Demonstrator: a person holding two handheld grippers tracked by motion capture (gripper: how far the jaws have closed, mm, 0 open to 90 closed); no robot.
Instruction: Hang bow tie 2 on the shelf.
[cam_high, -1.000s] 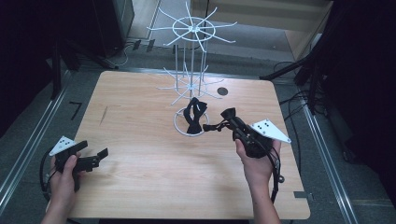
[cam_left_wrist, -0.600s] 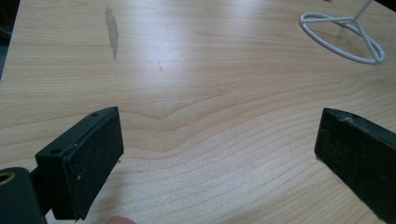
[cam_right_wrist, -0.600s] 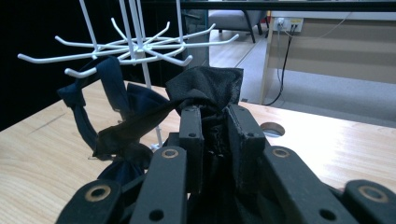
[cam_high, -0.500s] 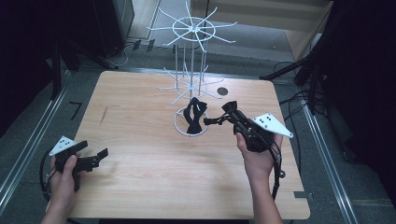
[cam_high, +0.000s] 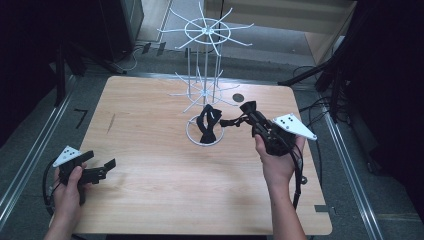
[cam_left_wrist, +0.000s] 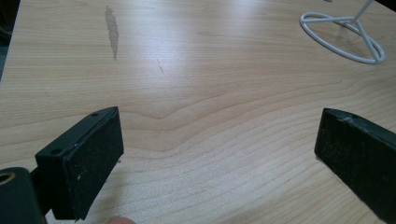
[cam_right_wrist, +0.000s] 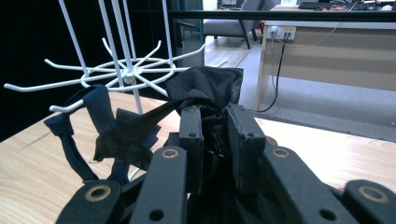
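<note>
Right hand-held gripper (cam_high: 245, 114): jaws nearly together, clamped on a bunch of black fabric (cam_right_wrist: 212, 88), part of a black strap garment (cam_high: 207, 125). Seen from the right gripper view, the fabric bulges up between and above the two black pads (cam_right_wrist: 192, 140); a dark strap (cam_right_wrist: 100, 107) runs off to the left toward the wire arms. Grey three-cornered plate (cam_high: 294, 126) on top; the person's right hand (cam_high: 277, 160) holds the body from below.

Black strap garment: draped at the foot of the white wire rack (cam_high: 205, 75), over its ring base (cam_high: 192, 137), with one end stretched rightward to the right hand-held gripper. Whether it hangs on a lower wire arm cannot be told.

White wire rack: upright near the desk's far middle, two tiers of radiating arms, round ring base resting on the desk (cam_high: 150, 175).

Left hand-held gripper (cam_high: 107, 167): jaws wide apart, nothing between them; low over the desk's near left corner, held by the left hand (cam_high: 70, 187). The left gripper view shows bare wood grain between its pads (cam_left_wrist: 88, 158), the ring base (cam_left_wrist: 343, 35) far off at upper right.

Small dark disc (cam_high: 238, 97): on the desk, right of the rack.
</note>
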